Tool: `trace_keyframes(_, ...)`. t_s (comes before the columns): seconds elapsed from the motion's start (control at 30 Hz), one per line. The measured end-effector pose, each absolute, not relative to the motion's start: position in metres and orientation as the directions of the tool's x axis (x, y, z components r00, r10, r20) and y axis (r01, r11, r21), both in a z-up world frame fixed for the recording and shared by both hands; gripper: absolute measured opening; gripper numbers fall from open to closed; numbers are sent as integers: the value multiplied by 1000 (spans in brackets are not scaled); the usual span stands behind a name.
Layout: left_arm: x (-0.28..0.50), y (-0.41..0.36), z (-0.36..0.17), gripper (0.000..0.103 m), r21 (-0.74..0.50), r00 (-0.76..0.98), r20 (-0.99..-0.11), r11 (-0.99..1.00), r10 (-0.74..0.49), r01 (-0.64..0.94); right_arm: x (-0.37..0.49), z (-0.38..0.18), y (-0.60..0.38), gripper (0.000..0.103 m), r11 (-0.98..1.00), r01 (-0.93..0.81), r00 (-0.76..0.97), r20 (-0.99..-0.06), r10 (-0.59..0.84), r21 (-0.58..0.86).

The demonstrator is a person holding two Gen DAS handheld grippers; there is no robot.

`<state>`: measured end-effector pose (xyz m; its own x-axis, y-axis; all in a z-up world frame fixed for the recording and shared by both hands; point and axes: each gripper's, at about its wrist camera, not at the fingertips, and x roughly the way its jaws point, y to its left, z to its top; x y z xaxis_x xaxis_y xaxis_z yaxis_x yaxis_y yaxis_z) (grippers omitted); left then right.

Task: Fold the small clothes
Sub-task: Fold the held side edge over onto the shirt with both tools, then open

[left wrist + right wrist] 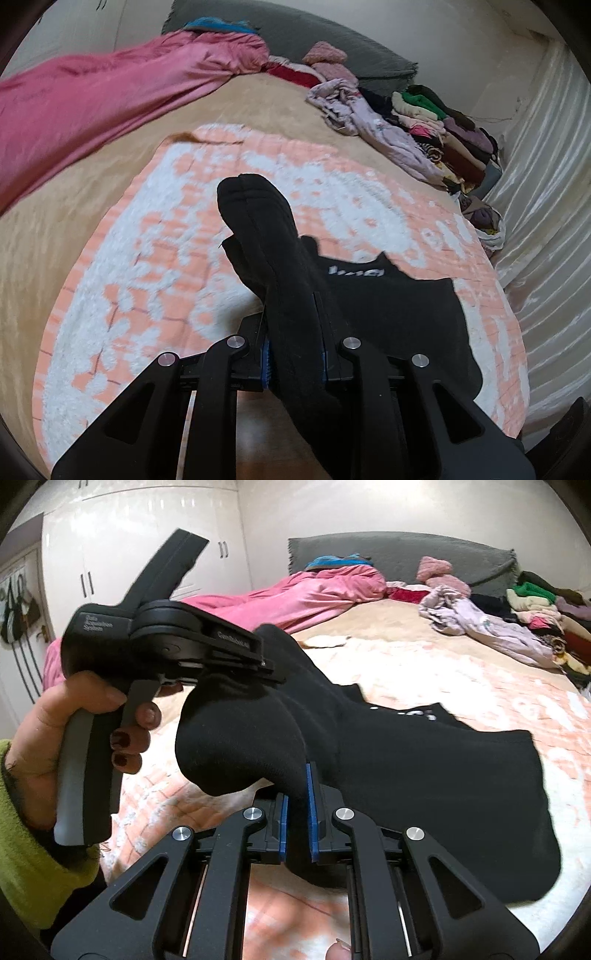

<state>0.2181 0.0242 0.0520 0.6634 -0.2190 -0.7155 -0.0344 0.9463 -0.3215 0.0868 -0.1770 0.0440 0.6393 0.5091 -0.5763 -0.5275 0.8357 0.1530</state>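
Bed: a beige cover is spread over it, with a grey headboard at the far end.
Patterned blanket: peach and white, it is laid over the middle of the bed and serves as the folding surface.
Pink bedding: it is bunched along the far left of the bed, well apart from the work.
Clothes pile: mixed garments are heaped along the right edge, with a lilac piece spilling toward the blanket.
Black garment: it is held up at one end, while its printed body is draped on the blanket.
Left gripper: its jaws are clamped on a thick bunch of the black cloth.
Right gripper: its blue pads stand slightly apart around a fold of the same cloth; a firm pinch cannot be confirmed.
Risk: the fold could be dropped from the right side if the gap is not closed, and the cloth could be bunched unevenly.
Obstruction: the folding area is crowded only by the lilac piece nearby.
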Motion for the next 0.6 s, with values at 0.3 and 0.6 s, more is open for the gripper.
trace_keyframes(0.3,221,-42,85,17,-266,683,-701,964,-205,16,91,49,-235,3,859,-418,659,-552,511,296)
trace_keyframes(0.6,236,-112,95,17,-201,659,-727,978,-192,63,87,44,-286,3,861,-312,678,-541,498,402)
